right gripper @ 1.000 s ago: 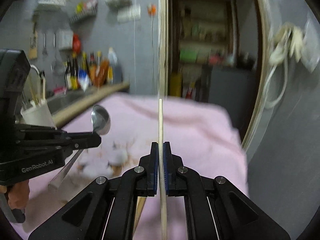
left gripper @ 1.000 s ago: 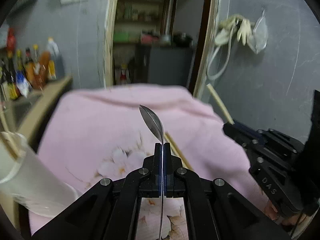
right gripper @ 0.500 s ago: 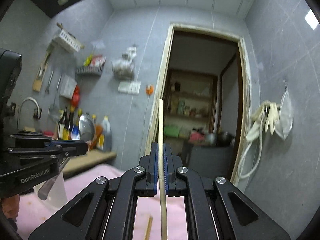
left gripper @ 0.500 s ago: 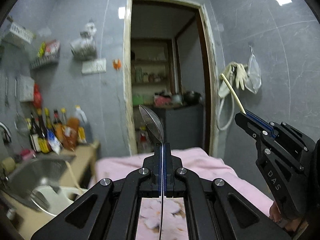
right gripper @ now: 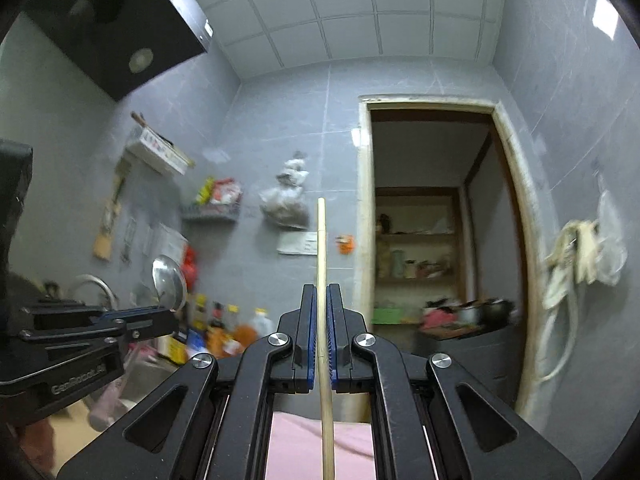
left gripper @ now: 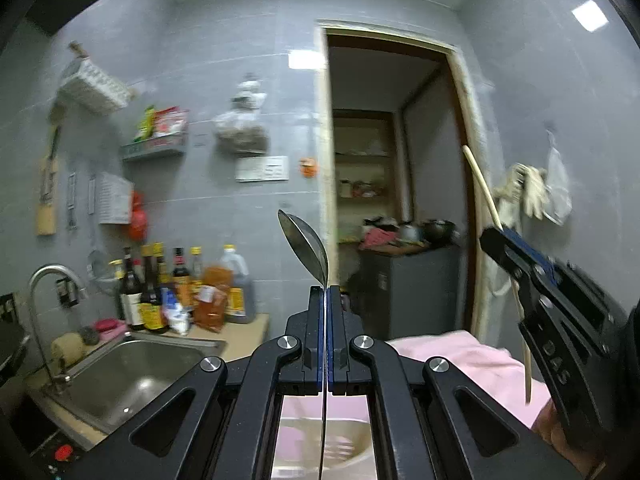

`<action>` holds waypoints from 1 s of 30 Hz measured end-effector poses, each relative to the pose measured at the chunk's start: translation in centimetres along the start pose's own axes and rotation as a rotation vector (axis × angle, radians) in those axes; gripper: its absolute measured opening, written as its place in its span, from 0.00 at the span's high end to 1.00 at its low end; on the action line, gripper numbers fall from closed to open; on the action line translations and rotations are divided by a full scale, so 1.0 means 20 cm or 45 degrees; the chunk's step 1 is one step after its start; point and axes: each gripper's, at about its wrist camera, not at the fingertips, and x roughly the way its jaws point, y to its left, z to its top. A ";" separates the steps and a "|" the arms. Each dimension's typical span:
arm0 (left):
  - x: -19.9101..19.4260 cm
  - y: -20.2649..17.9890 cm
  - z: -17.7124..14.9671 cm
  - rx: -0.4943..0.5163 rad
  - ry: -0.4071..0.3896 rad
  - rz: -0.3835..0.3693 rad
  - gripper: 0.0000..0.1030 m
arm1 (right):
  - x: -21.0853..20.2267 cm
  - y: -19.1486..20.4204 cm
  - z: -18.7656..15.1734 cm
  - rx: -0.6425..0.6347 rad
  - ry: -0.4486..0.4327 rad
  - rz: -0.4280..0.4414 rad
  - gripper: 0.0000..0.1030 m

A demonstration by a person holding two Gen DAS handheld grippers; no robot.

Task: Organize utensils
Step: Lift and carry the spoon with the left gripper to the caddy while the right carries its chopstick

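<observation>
Our left gripper (left gripper: 325,300) and right gripper (right gripper: 321,300) are matte black with blue-lined fingers (left gripper: 318,344) and silver screws; white "GenRobot.AI" lettering shows lower left, embossed "DAS" lower right, bare skin beneath

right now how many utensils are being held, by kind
shiny metal spoon: 1, clamped handle-down in the left gripper, bowl pointing up
pale wooden chopstick: 1, clamped upright in the right gripper
total: 2 utensils, one in each gripper
</observation>
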 end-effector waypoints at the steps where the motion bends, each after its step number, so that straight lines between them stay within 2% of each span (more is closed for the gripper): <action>1: 0.00 0.05 0.00 -0.017 -0.002 0.026 1.00 | 0.02 0.02 0.00 0.031 0.003 0.030 0.98; 6: 0.09 0.32 0.01 -0.204 0.057 0.085 1.00 | 0.17 0.08 -0.01 0.286 0.037 0.222 0.98; 9: 0.16 0.46 -0.01 -0.348 0.104 0.102 1.00 | 0.23 0.10 0.00 0.373 0.044 0.285 0.98; 14: 0.22 0.58 -0.04 -0.498 0.141 0.120 1.00 | 0.31 0.13 -0.01 0.451 0.065 0.355 0.98; 20: 0.26 0.61 -0.11 -0.522 0.168 0.150 1.00 | 0.36 0.20 -0.09 0.452 0.095 0.390 0.98; 30: 0.32 0.58 -0.21 -0.507 0.174 0.190 1.00 | 0.38 0.30 -0.22 0.319 0.102 0.321 0.98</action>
